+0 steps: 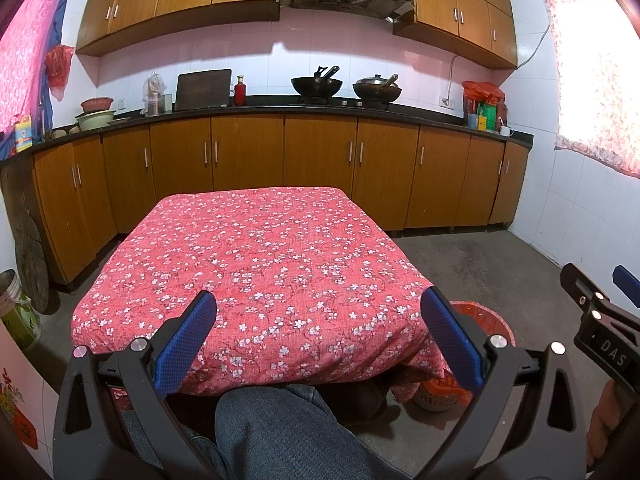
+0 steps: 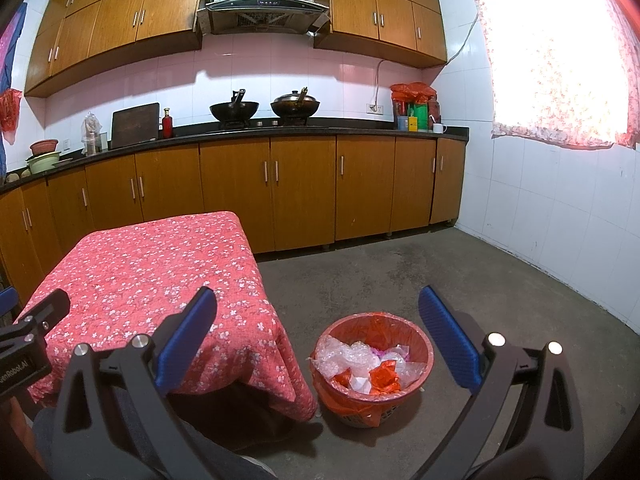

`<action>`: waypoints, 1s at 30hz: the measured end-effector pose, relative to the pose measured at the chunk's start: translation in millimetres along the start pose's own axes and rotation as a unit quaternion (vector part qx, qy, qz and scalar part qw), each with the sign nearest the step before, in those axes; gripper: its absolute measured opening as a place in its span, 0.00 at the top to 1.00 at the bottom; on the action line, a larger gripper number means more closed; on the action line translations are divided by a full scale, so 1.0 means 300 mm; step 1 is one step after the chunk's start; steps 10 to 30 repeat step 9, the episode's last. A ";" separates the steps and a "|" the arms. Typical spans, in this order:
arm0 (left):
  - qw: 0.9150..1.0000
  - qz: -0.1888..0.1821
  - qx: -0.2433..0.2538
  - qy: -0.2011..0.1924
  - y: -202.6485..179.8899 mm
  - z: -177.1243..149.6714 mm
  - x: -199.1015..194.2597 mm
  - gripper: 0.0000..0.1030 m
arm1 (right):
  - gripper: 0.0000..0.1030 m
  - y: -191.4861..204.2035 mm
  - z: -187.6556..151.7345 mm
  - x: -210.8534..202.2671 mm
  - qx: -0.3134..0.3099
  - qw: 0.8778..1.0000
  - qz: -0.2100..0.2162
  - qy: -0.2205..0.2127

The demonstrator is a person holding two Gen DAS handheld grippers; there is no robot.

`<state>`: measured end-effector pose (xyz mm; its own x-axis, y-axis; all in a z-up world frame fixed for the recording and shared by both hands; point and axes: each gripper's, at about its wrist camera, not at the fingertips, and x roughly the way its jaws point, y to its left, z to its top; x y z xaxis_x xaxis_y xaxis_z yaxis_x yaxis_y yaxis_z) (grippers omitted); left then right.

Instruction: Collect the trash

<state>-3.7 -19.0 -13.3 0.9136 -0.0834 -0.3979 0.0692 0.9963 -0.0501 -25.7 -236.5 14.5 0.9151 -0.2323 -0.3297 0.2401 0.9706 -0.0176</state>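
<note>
Left tool (image 1: 318, 334): jaws wide, nothing between; one counter (image 1: 256, 256) under a red floral cloth lies straight ahead of it, one denim knee (image 1: 276, 432) below. Right tool (image 2: 318, 334): jaws wide, empty. One red-lined trash basket (image 2: 420, 364) sits on the floor just ahead, between its fingers, beside the counter's corner; it holds crumpled clear, white and red wrappers (image 2: 368, 364). Two woks (image 2: 234, 110) far ahead.
</note>
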 end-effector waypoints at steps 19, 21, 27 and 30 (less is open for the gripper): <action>1.000 -0.001 -0.003 0.002 0.009 0.003 0.001 0.02 | 0.04 0.000 -0.003 0.001 0.000 1.000 0.001 0.001; 1.000 -0.001 -0.003 0.002 0.009 0.003 0.001 0.02 | 0.04 0.000 -0.003 0.001 0.000 1.000 0.001 0.001; 1.000 -0.001 -0.003 0.002 0.009 0.003 0.001 0.02 | 0.04 0.000 -0.003 0.001 0.000 1.000 0.001 0.001; 1.000 -0.001 -0.003 0.002 0.009 0.003 0.001 0.02 | 0.04 0.000 -0.003 0.001 0.000 1.000 0.001 0.001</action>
